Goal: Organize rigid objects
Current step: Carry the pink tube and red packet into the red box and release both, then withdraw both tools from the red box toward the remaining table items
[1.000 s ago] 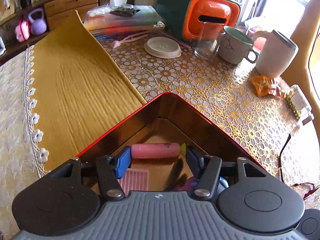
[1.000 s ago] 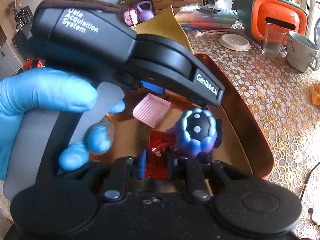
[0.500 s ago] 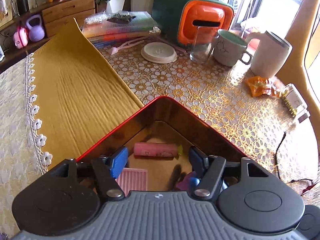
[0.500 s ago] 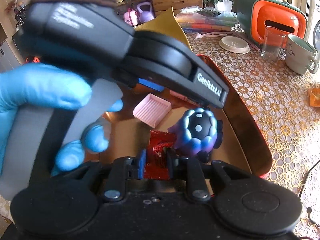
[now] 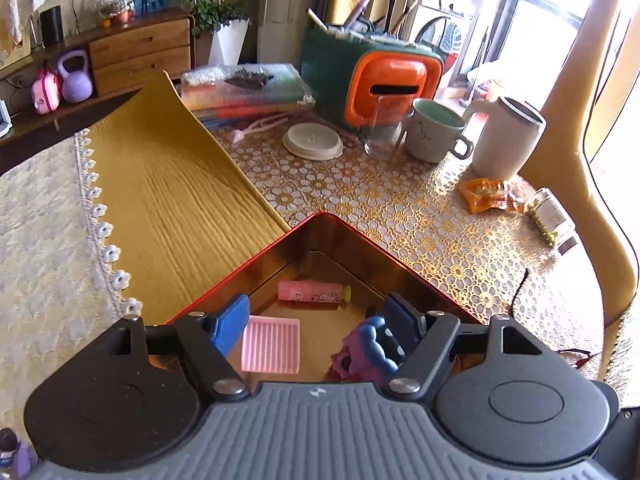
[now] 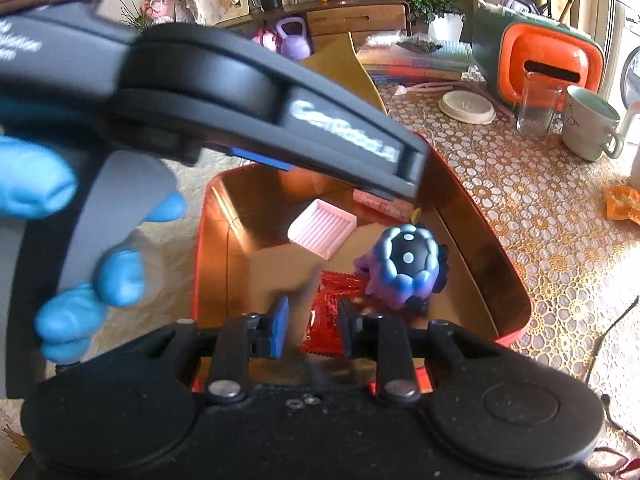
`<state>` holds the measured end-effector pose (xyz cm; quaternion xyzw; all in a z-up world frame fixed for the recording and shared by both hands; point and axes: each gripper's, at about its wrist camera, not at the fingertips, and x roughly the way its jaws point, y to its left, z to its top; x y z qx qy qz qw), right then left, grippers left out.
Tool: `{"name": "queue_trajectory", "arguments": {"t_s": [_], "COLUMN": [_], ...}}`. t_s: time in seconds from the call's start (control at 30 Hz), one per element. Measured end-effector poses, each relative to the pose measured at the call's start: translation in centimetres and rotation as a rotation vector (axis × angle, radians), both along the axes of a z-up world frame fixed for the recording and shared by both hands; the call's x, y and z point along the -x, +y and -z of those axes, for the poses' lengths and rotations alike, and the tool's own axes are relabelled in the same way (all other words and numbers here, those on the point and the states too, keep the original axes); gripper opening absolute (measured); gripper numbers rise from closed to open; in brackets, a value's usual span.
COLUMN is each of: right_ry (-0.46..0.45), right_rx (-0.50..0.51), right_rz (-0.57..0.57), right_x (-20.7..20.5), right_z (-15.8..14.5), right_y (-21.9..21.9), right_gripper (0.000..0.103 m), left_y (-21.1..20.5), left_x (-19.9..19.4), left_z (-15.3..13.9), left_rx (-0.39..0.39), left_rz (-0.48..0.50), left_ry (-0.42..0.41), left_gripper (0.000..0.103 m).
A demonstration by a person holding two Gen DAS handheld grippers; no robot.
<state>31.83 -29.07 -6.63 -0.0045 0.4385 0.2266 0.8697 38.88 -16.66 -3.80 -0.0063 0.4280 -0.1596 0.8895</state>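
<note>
- The red tin (image 6: 516, 280) sits on the lace-covered table (image 5: 420, 216) and already holds four things, so I'd call this the let-go-and-back-out part. Best bet: lift both tools straight up, clear of the rim.
- Left gripper (image 5: 316, 320): jaws have just been opening and stand apart with nothing pinched. The purple-blue toy (image 6: 404, 264) sits right by its right-hand finger, so don't swing sideways or it'll tip.
- Right gripper (image 6: 312, 330): jaws have just been opening a bit, with the red wrapper (image 6: 328, 308) lying under the gap at the tin's near edge. The pads don't look pressed on it, so make sure it's really free before pulling away.
- Pink ridged tray (image 5: 271, 345) lies flat mid-tin, and the pink tube (image 5: 310, 291) is tucked in the far corner. Leave both alone.
</note>
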Motion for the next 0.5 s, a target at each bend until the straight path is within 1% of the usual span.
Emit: {"name": "queue_trajectory", "arguments": {"t_s": [0.13,0.23,0.5], "right_ry": [-0.025,-0.04,-0.074], "right_rx": [0.001,-0.004,-0.007], "right_rz": [0.002,0.01,0.025], "right_x": [1.1,1.8,4.0], "right_z": [-1.0,-1.7,-3.3], "right_y": [0.2,0.2,0.7], "right_gripper": [0.029,0.033,0.045], "left_y": [1.2,2.5,7.6], "left_x": [1.8,3.5,7.9], "left_z": [-1.6,-2.8,-5.2], "left_rx": [-0.01,-0.015,-0.01], "left_rz": [-0.002,-0.01,-0.057], "left_ry": [-0.041,-0.069,-0.11], "left_gripper": [0.074,0.074,0.074]}}
